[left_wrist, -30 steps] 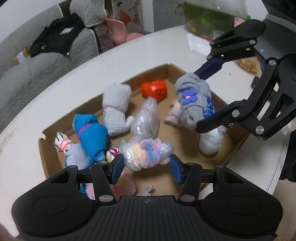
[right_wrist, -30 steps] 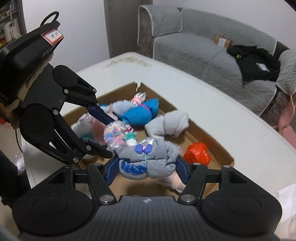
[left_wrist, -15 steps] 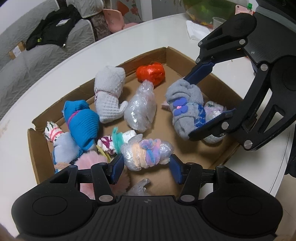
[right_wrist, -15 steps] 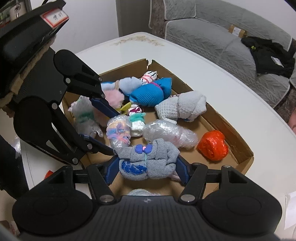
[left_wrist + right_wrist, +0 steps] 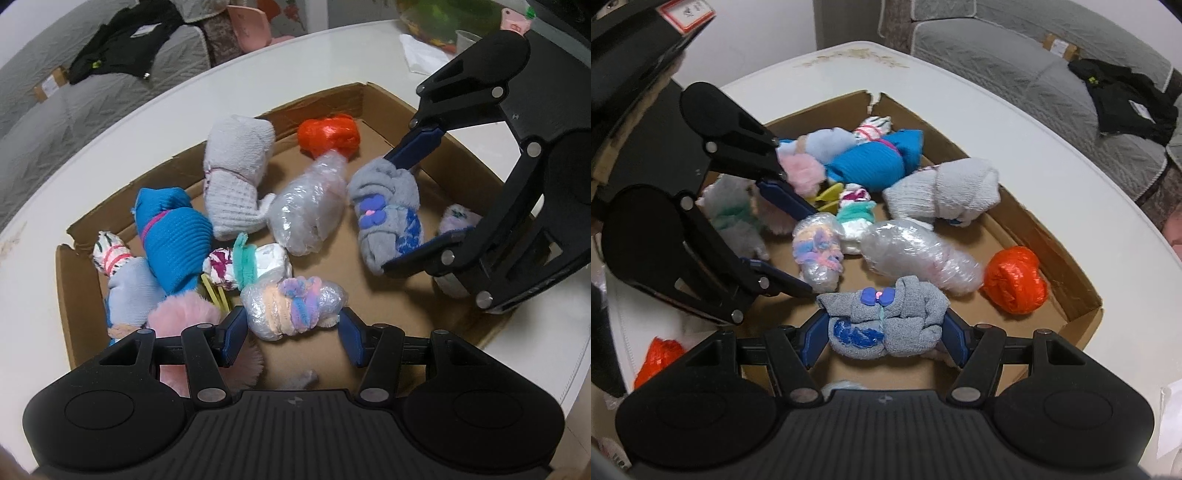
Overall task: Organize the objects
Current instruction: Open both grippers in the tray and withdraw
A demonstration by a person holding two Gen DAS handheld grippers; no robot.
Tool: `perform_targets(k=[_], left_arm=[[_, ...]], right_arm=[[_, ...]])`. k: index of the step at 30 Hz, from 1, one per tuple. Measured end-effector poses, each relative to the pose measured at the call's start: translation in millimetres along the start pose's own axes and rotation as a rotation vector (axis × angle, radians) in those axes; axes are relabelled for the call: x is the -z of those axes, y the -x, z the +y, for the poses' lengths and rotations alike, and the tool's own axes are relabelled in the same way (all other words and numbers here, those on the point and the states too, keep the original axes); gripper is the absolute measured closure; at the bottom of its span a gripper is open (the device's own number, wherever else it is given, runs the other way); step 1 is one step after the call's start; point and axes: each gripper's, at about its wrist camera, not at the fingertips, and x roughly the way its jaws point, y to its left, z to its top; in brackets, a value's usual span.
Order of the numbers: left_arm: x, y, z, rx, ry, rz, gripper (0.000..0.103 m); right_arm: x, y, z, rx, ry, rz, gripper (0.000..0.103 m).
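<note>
A shallow cardboard box lies on a white table and holds several rolled sock bundles. My left gripper is shut on a plastic-wrapped pastel bundle, held low over the box's near part. My right gripper is shut on a grey sock bundle with a purple bow, just above the box floor. Both bundles hang side by side inside the box outline.
In the box lie a blue bundle, a white knit bundle, a clear-wrapped bundle, an orange wrapped ball and a pink fluffy one. Another orange item sits on the table outside. A grey sofa stands beyond the table.
Both grippers have sunk toward the box with their bundles still held. The box now fills more of each view, and the grey bundle sits lower, close to the clear-wrapped one.
</note>
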Motion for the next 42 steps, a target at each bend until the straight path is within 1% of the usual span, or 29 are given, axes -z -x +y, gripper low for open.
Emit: perform_targets(k=[8,12,18,26,27,31,35,39,41,42], left_arm=[[-9,-3,7,-0.03,0.106,-0.028,0.042],[-9,-5,5,-0.059,0.104,-0.032,0.041],[-8,-6,-1,-0.08,0.11,-0.033,0.039],[-6,5,-11,-0.086,0.066,-0.031,0.024],[-6,6,-13,-0.085,0.065,-0.033,0.024],[-7,14,-13,-0.08,0.074,-0.034,0.021],[-10,22,-10,-0.078,0.075,-0.046,0.016],[-10,40,-6,-0.07,0.102,-0.071,0.014],[-9,51,-4,-0.07,0.124,-0.088,0.01],[-8,56,-3,-0.073,0.134,-0.096,0.01]], right_arm=[[-4,-10,-3,0.022,0.008,0.001,0.041],[-4,-12,-9,0.031,-0.008,-0.004,0.04],[-1,-14,-8,0.063,-0.004,0.0,0.036],[2,-7,-11,0.08,0.004,0.002,0.027],[2,-5,-11,0.08,0.004,0.0,0.027],[3,-1,-15,0.069,-0.01,-0.014,0.025],[2,6,-14,0.073,-0.003,-0.024,0.023],[4,18,-11,0.092,0.0,-0.036,0.023],[6,25,-7,0.094,-0.004,-0.048,0.021],[7,28,-5,0.093,-0.005,-0.056,0.02]])
